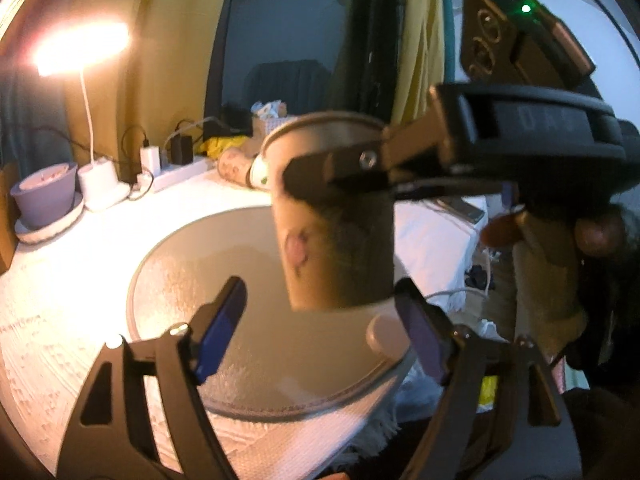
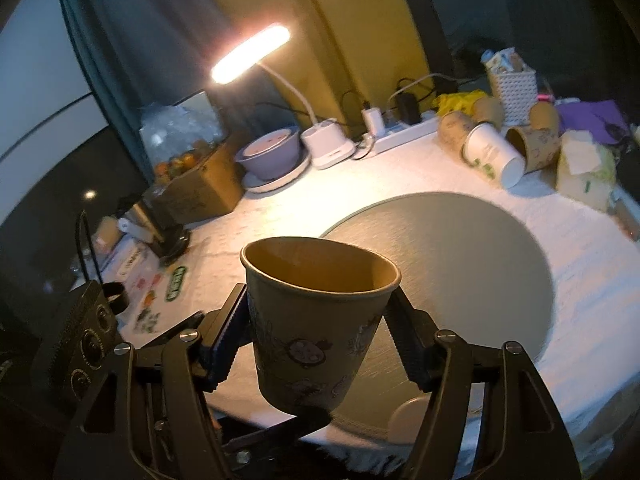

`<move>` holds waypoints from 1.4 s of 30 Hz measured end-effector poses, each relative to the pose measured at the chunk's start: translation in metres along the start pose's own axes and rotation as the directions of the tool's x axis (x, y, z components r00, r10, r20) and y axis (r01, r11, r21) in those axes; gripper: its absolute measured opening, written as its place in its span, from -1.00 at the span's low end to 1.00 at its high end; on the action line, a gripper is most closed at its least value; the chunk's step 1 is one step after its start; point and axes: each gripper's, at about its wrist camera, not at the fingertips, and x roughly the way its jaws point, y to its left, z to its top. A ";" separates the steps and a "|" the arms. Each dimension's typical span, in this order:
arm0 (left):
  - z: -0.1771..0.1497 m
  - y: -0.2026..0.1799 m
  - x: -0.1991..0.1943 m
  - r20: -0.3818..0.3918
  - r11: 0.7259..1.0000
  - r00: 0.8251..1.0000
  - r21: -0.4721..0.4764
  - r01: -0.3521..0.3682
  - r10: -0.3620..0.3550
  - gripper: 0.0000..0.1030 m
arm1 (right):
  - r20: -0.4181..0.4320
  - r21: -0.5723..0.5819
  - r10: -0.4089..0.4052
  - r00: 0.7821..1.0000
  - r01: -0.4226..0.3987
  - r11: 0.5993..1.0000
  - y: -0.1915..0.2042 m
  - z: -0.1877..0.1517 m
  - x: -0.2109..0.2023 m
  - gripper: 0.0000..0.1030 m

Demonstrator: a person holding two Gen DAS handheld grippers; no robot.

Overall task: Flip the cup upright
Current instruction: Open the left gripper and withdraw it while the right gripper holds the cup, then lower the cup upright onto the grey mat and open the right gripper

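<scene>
The right gripper is holding the paper cup in the air above the near edge of the round grey mat on the desk, its jaws pressing the cup's two sides partway down the wall. The cup's long axis is standing nearly vertical, mouth up and leaning slightly, with its base clear of the mat. The left gripper is waiting just beneath and in front of the cup, jaws spread wide and holding nothing. The next move looks like a straight descent onto the mat.
</scene>
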 end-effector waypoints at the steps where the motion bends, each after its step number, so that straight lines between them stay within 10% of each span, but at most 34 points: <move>1: -0.001 0.002 0.002 -0.010 1.000 1.000 -0.009 -0.001 0.001 0.51 | 0.003 -0.003 -0.012 1.000 0.013 1.000 -0.002 0.001 0.001 0.37; 42: 0.030 0.105 0.089 -0.311 0.951 0.941 -0.228 -0.210 0.134 0.51 | 0.031 -0.188 -0.290 0.957 0.290 0.938 -0.059 0.046 0.098 0.37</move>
